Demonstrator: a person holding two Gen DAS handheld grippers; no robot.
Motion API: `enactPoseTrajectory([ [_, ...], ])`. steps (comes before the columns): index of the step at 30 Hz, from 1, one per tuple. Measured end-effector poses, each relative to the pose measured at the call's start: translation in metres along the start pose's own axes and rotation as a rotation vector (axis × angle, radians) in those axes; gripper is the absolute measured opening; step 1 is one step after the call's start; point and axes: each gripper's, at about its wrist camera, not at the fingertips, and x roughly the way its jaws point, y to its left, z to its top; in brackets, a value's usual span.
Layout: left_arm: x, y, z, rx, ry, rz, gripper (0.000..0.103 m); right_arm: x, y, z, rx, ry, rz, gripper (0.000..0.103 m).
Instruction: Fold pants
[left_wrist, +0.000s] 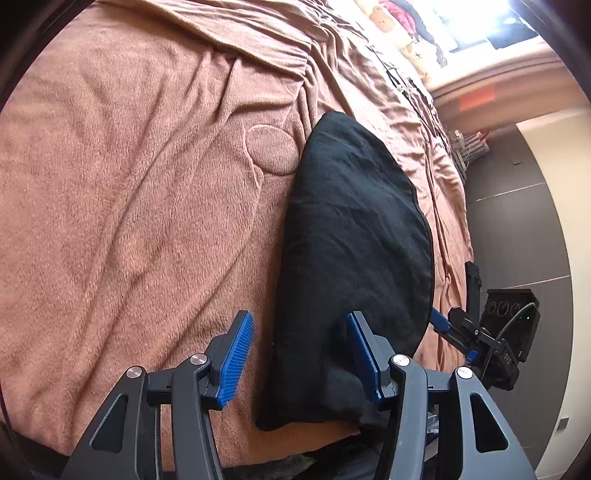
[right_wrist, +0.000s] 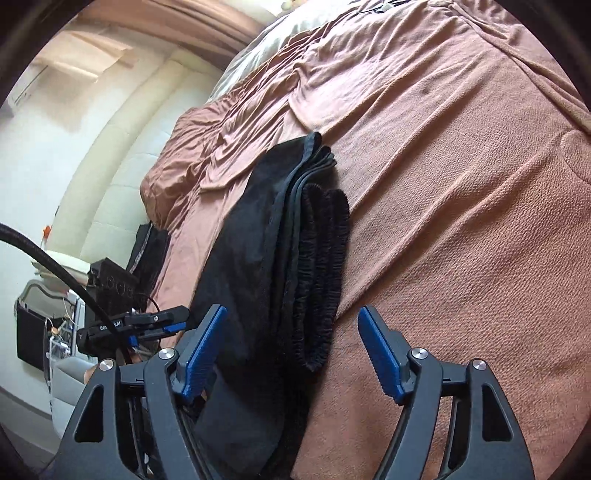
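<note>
Left gripper (left_wrist: 300, 354): jaws apart, blue pads pressing on nothing; the near end of the pants lies between and under them.
Right gripper (right_wrist: 293, 349): jaws spread wide, holding nothing; poised over the near part of the pants, the gathered waistband between the pads.
Pants (left_wrist: 354, 258): one black pair, folded into a long stacked bundle, lying on the blanket near the bed's edge; layered edges and the ruffled elastic waistband (right_wrist: 325, 273) show in the right wrist view.
Blanket (left_wrist: 129, 221): one, pinkish-brown fleece, wrinkled, spread under the pants and reaching far beyond them; a round raised mark (left_wrist: 271, 149) sits just beside the pants.
Obstructions: none lie on top of the pants; each gripper's own fingers cover their near end.
Beyond the pants, off the bed: a black boxy device (left_wrist: 511, 325) with round ports and a cable, near the other gripper.
Floor (left_wrist: 517, 229): dark, past the bed's edge.
Count: two grippers, one pair of pants, one blanket.
</note>
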Motion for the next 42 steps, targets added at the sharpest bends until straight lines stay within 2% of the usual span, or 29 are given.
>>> enactPoseTrajectory([
  [8,0.012,-0.001,0.032,0.000,-0.012,-0.005,0.055,0.014,-0.012,0.016,0.047,-0.020,0.052,0.072],
  [12,0.021,-0.006,0.047,0.008,-0.006,-0.005,0.055,0.030,-0.021,0.018,0.098,-0.015,0.045,0.072],
  [15,0.028,-0.008,0.058,0.017,-0.013,0.000,0.055,0.042,-0.024,0.022,0.135,0.000,0.051,0.072],
  [22,0.043,-0.006,0.081,0.007,-0.011,-0.004,0.055,0.061,-0.016,0.034,0.119,0.044,0.073,0.072],
  [27,0.055,-0.007,0.090,0.005,0.004,-0.021,0.049,0.065,-0.011,0.042,0.104,0.022,0.062,0.071],
  [29,0.058,-0.010,0.093,0.011,0.009,-0.029,0.045,0.063,-0.003,0.043,0.063,0.001,0.044,0.060],
  [31,0.059,-0.014,0.096,0.023,0.014,-0.046,0.043,0.060,0.001,0.042,0.043,-0.008,0.041,0.057],
  [36,0.058,-0.025,0.100,0.069,0.019,-0.096,0.043,0.070,0.002,0.041,0.042,0.014,0.012,0.058],
  [42,0.063,-0.020,0.107,0.063,0.024,-0.075,0.043,0.081,0.005,0.046,0.035,0.035,-0.026,0.058],
])
